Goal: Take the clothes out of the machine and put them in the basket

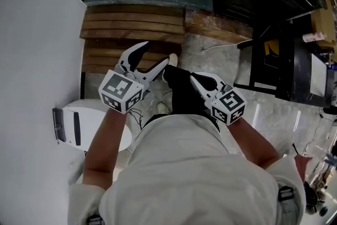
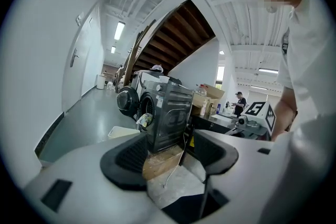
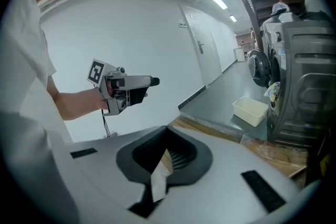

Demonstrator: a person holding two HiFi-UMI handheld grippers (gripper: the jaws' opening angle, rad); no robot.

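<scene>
The left gripper (image 2: 171, 152) has its jaws released and empty, with the clothes (image 2: 144, 120) bunched at the machine (image 2: 169, 112) door well beyond them. The right gripper (image 3: 168, 130) has its jaws clenched on nothing, and the basket (image 3: 251, 111) lies far ahead to their right.

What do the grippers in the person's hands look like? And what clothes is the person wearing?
The left gripper and the right gripper are both white, with pointed jaws lined in black ridged pads. Each carries a cube printed with black-and-white square markers. A thin dark cable dangles beside the left one. The person wears a white short-sleeved top.
</scene>
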